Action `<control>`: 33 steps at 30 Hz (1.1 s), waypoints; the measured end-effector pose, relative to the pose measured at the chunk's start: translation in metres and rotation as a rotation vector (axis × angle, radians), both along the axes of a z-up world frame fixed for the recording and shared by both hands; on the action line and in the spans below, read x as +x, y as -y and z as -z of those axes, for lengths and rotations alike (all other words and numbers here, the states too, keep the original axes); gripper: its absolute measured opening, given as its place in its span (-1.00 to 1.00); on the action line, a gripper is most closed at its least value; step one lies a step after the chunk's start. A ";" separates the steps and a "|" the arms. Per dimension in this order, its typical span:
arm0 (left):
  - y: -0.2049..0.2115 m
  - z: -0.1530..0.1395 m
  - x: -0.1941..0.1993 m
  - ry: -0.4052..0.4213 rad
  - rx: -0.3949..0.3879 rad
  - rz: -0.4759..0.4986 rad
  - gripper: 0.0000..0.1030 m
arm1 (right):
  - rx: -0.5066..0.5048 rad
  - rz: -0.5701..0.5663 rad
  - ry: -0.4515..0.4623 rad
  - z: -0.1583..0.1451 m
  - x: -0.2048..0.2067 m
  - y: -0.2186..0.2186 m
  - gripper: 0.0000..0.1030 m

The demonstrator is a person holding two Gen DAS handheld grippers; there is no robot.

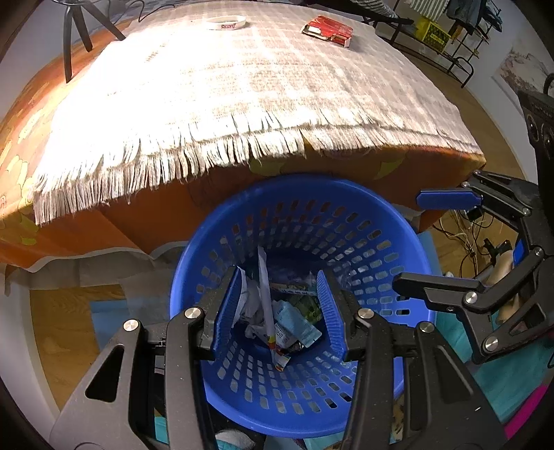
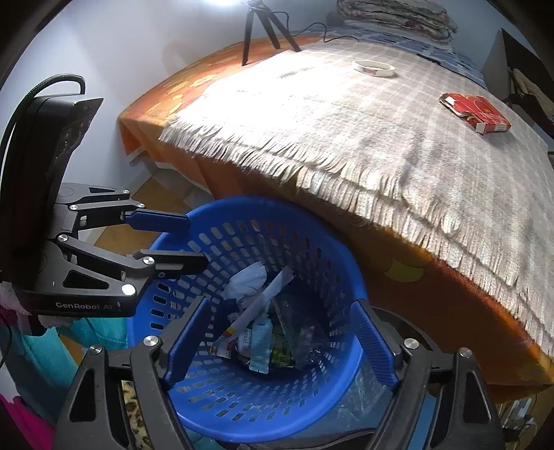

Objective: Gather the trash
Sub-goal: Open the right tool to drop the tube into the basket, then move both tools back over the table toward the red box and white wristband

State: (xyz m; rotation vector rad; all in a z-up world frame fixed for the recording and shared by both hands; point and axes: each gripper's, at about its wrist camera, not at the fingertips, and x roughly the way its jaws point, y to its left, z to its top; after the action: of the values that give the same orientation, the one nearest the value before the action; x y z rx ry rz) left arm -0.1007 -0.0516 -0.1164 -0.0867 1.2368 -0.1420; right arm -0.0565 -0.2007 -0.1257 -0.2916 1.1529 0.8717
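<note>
Two hand-held grippers hang over a blue basket [image 2: 304,391] at the foot of a bed [image 2: 432,304], both pointing steeply down into it. The right gripper [image 2: 277,349] has its jaws spread wide with nothing between them; the left gripper [image 1: 275,311] holds its jaws partly apart, also gripping nothing, its blue pads framing the basket's contents from above.

The trash [image 1: 287,325] lies at the bottom of the basket: a crumpled white wad [image 2: 247,282], a long white paper strip [image 2: 263,301] leaning against the slotted wall, and a pale blue packet [image 2: 261,342] among other wrappers (their print is too small to read). In the right wrist view the left gripper [image 2: 197,242] reaches over the basket's rim from the left; in the left wrist view the right gripper [image 1: 408,242] comes in from the right.

Still on the bed, well apart from the basket, sit a red carton [image 2: 476,112] with an open flap and a white ring [image 2: 374,67], both resting on a fringed checked blanket [image 2: 381,138] that covers an orange sheet. A black tripod [image 2: 263,27] stands at the bed's far side, against a pale wall. The basket stands on the floor just beside the bed's edge, under the blanket's fringe.
</note>
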 end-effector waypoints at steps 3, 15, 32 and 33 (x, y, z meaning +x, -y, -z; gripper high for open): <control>-0.002 -0.003 0.005 0.005 0.002 -0.004 -0.10 | -0.011 0.017 0.000 0.000 0.005 0.001 0.66; -0.013 -0.026 0.040 0.040 -0.019 -0.047 0.02 | 0.003 0.129 0.012 -0.015 0.045 0.018 0.82; -0.020 -0.065 0.132 0.129 0.005 -0.042 0.15 | 0.054 0.358 0.025 -0.043 0.146 0.048 0.93; -0.021 -0.067 0.137 0.135 0.008 -0.044 0.15 | 0.060 0.374 0.029 -0.045 0.153 0.049 0.93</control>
State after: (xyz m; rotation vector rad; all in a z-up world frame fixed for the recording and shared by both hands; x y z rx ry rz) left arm 0.0359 -0.0311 -0.0497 -0.0956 1.1005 -0.1033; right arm 0.0970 -0.2498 -0.0811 -0.0351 1.1071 0.5687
